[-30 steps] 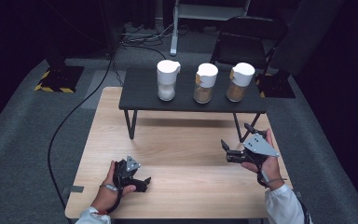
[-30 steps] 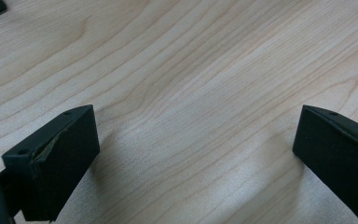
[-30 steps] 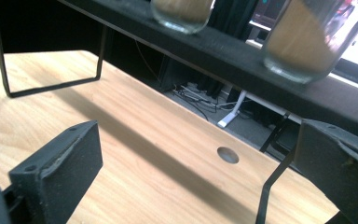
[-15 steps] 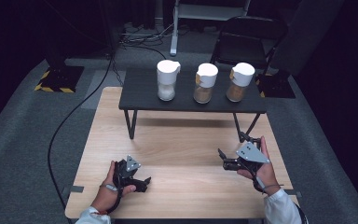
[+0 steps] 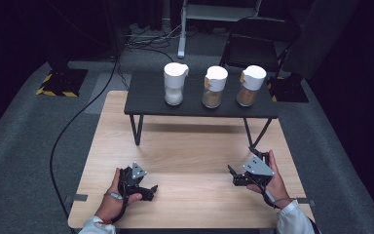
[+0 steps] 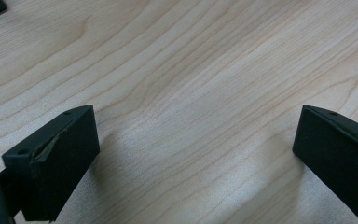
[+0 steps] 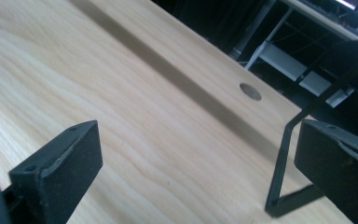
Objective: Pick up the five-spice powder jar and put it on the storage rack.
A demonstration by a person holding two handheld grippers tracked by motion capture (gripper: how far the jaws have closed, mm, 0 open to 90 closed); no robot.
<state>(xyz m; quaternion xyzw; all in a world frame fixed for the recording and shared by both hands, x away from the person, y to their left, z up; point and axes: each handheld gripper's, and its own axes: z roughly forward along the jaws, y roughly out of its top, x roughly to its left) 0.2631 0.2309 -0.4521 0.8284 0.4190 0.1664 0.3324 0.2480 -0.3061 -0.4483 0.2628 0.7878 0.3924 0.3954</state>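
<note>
We see the left gripper [image 5: 148,189] lying low on the wooden table [image 5: 190,146] near its near left edge, jaws spread wide with bare wood between them in the left gripper view; the left hand [image 5: 113,200] wraps it from behind, forearm coming in from the near edge. The right gripper [image 5: 234,176] rests near the near right corner, jaws also wide apart and holding nothing, pointing left across the table, with the right hand [image 5: 271,179] gripping it from the right side, wrist angled inward. Farther off, a small black table [image 5: 199,105] stands on the wooden one, carrying three white-lidded jars well apart from both grippers: a left jar [image 5: 174,84], a middle jar [image 5: 215,87] and a right jar [image 5: 250,85].
</note>
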